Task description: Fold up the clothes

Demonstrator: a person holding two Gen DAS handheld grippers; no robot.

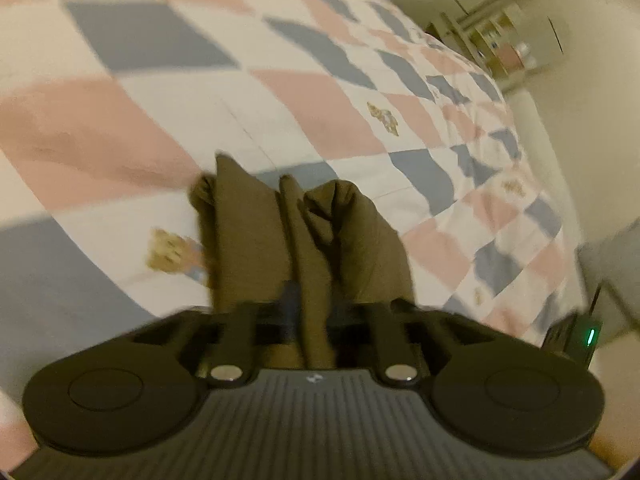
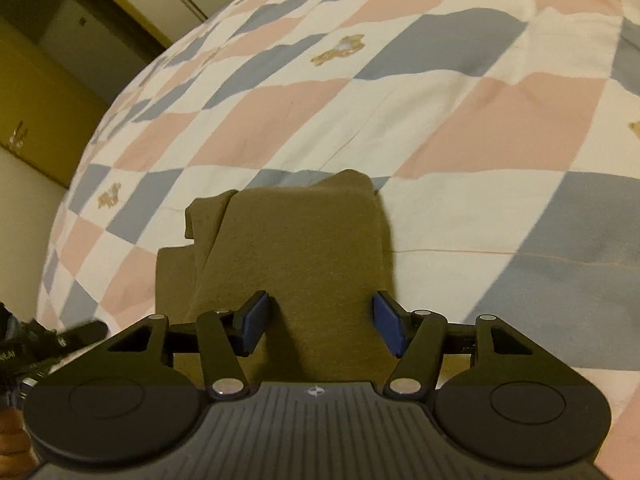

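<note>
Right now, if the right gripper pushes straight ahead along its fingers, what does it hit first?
The olive garment. The right gripper is open with the folded cloth already lying between its blue pads, so it would meet fabric at once. Past the garment lies the checkered bedspread. Depth is uncertain.

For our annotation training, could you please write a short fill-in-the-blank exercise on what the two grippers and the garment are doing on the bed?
1. The left gripper is shut on a bunched fold of the ____ garment.
2. The right gripper has its jaws ____, one on each side of the garment.
3. The pads on the right gripper's fingers are ____ in colour.
4. The garment lies on a ____ bedspread of pink, blue and white.

Missing words: olive; open; blue; checked
</note>
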